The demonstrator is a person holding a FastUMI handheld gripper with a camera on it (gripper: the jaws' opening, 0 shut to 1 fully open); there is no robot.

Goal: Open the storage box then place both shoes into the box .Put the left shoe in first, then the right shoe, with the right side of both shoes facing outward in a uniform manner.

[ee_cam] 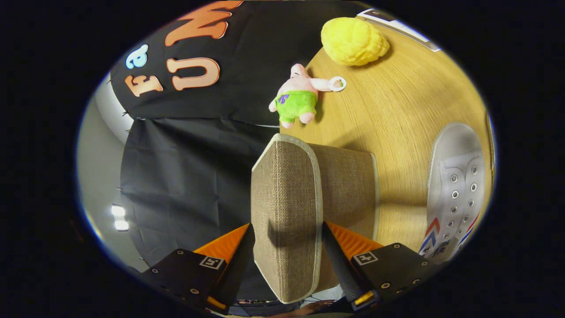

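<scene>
Your gripper (288, 240) is clenched on the lid (287, 212) of the storage box (348, 185), one finger pressing each face. Beyond it, a white shoe (457, 185) lies on the wooden table (397, 110), well apart from a pink plush toy (298, 97) and yellow plush (353, 40).

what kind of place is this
Probably a staged recording booth, not a home: black cloth wall, a wooden table with plush toys, a white shoe, and the gripper shut on a fabric lid.
</scene>
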